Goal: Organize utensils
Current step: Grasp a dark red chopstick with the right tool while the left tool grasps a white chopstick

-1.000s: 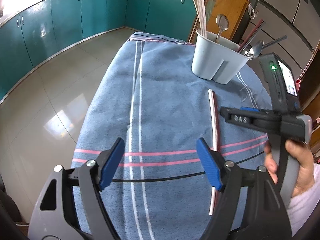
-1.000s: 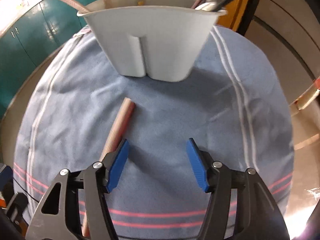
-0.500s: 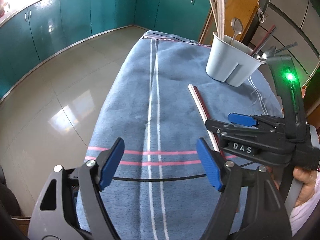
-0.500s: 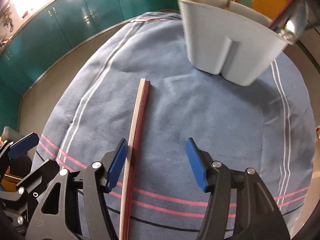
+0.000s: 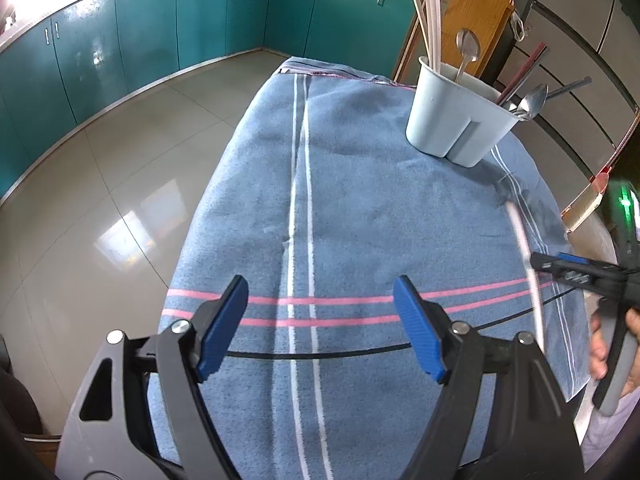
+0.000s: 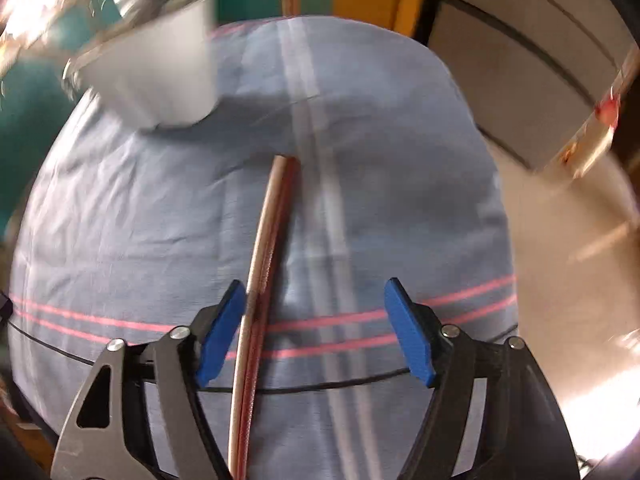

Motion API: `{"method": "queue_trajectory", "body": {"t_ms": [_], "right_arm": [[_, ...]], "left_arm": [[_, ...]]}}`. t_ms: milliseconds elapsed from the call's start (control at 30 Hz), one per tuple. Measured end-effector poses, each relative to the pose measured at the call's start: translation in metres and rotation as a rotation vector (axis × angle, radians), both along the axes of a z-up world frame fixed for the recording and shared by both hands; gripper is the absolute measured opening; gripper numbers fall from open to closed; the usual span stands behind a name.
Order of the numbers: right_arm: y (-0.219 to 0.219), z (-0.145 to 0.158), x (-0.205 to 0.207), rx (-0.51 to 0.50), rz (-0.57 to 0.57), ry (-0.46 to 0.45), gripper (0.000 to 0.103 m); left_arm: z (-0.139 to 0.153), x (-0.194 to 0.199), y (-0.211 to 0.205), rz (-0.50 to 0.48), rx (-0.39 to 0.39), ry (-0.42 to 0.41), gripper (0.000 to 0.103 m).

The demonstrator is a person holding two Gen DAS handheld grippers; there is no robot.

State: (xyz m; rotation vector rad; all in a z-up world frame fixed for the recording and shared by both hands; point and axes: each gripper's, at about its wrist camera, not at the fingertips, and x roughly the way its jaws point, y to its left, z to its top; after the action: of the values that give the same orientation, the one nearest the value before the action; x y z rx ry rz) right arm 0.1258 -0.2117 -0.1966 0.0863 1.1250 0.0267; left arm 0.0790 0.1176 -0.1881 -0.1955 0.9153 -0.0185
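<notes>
Two tools share our view above the blue striped cloth covering the tabletop: our left tool hangs wide open and empty, our right tool gapes open around the chopsticks, which lie flat just beside its left finger. Farther back, the pale utensil holder stands upright, spoons and sticks inside.

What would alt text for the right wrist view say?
The open right gripper, blue-padded, straddles a pair of long chopsticks, one pale, one dark red, lying on a blue striped cloth. A blurred white utensil holder stands at upper left.
</notes>
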Motion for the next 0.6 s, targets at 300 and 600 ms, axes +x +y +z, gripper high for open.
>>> {"method": "queue_trajectory", "body": {"t_ms": [300, 600], "right_arm": [[0.021, -0.011, 0.006, 0.019, 0.089, -0.007, 0.071], [0.069, -0.015, 0.011, 0.104, 0.269, -0.012, 0.069]], "left_arm": [[-0.004, 0.006, -0.03, -0.069, 0.011, 0.013, 0.075], [-0.007, 0.007, -0.029, -0.054, 0.024, 0.028, 0.075]]}}
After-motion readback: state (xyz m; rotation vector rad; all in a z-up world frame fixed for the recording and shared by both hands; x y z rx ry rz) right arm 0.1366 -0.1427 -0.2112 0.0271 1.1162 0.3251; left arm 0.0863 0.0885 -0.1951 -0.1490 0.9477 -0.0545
